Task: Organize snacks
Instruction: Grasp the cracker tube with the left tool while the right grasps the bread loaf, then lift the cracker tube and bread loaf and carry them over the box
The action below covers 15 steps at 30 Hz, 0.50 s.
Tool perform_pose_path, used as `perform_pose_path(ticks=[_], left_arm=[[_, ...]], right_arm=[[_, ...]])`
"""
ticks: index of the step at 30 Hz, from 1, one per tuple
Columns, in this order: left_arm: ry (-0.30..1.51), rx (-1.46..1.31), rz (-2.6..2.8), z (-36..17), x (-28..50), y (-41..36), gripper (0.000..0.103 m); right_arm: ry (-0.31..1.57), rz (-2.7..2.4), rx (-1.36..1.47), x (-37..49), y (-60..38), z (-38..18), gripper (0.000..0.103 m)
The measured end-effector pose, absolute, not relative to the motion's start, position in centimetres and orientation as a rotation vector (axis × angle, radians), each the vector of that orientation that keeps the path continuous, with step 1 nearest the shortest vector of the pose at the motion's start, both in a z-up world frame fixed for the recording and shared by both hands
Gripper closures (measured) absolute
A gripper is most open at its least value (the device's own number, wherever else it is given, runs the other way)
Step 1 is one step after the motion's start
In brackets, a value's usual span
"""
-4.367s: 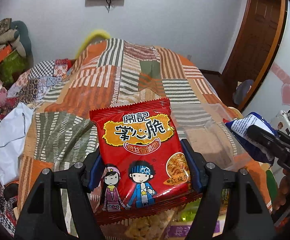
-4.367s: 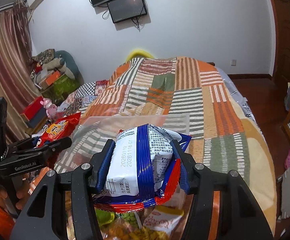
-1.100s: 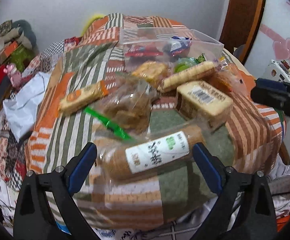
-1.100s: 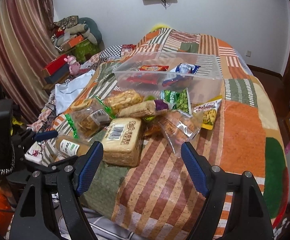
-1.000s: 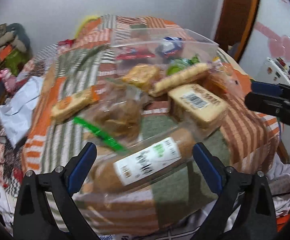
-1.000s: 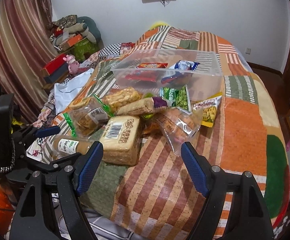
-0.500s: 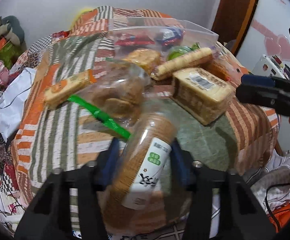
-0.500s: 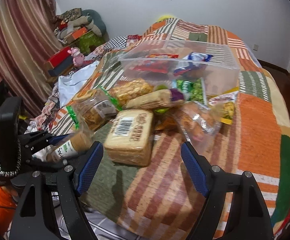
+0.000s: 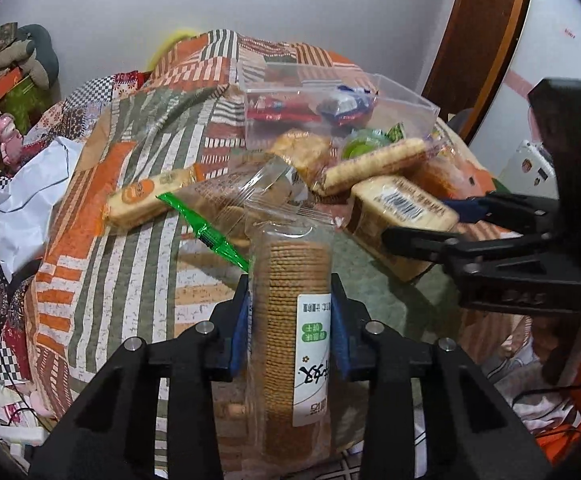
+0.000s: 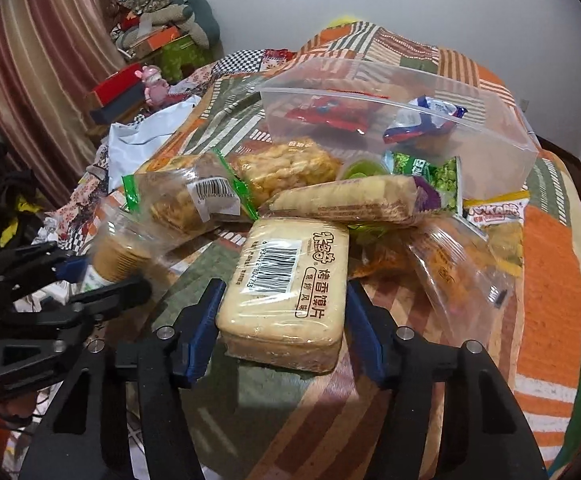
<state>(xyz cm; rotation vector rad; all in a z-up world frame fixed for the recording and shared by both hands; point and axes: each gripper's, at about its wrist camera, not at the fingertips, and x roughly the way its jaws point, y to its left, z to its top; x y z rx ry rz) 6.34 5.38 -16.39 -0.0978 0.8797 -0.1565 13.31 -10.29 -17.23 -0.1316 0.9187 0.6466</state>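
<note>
Covering the whole bed, the orange, green and white striped patchwork quilt (image 9: 102, 264) carries everything. Toward its far end sits the clear rectangular plastic bin (image 10: 486, 128), holding a red snack packet (image 10: 326, 114) and a blue-and-white snack packet (image 10: 426, 120). In front of the bin, toward the near edge, lies a loose pile of wrapped snacks: a pale rectangular pack of toasted bun slices with a barcode label (image 10: 290, 288), a long clear-wrapped biscuit pack with a purple end (image 10: 350, 200), a crinkled clear bag of brown cookies with green trim (image 10: 186, 200), a pack of golden puffed pieces (image 10: 286, 168) and, at the pile's left side, an orange-labelled biscuit pack (image 9: 146, 198).

At the near edge, the left gripper (image 9: 288, 328) has its blue-padded fingers pinching a clear-wrapped sleeve of round brown crackers with a white and green label (image 9: 290, 304), which stands lengthwise between them, lifted off the quilt. The right gripper (image 10: 282, 332) has its fingers spread around the near end of the bun-slice pack, which rests on the quilt; whether the pads touch its sides is not clear.
</note>
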Motion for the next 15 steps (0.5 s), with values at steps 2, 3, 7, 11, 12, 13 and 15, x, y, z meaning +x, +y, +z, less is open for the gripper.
perform_pose_path(ticks=[2, 3, 7, 11, 12, 13, 15], left_arm=[[0.865, -0.108, -0.159, -15.8, 6.3, 5.4, 0.068], [0.858, -0.111, -0.160, -15.6, 6.3, 5.4, 0.069], [0.827, -0.114, -0.167, -14.5, 6.3, 5.0, 0.069], [0.787, -0.107, -0.173, -13.0, 6.3, 4.6, 0.069], [0.779, -0.107, -0.175, -12.7, 6.3, 4.5, 0.069], [0.770, -0.107, -0.176, -12.3, 6.3, 4.4, 0.069], [0.752, -0.107, -0.178, -11.6, 6.3, 4.3, 0.069]], right_arm=[[0.908, 0.647, -0.138, 13.1, -10.4, -17.2, 0.048], [0.905, 0.646, -0.140, 12.9, -10.5, -17.1, 0.049], [0.886, 0.664, -0.137, 12.3, -10.8, -16.5, 0.051], [0.849, 0.669, -0.124, 11.7, -11.7, -15.3, 0.052], [0.843, 0.671, -0.120, 11.7, -11.7, -15.1, 0.052], [0.835, 0.673, -0.115, 11.6, -11.9, -14.8, 0.052], [0.814, 0.672, -0.102, 11.4, -12.3, -14.1, 0.052]])
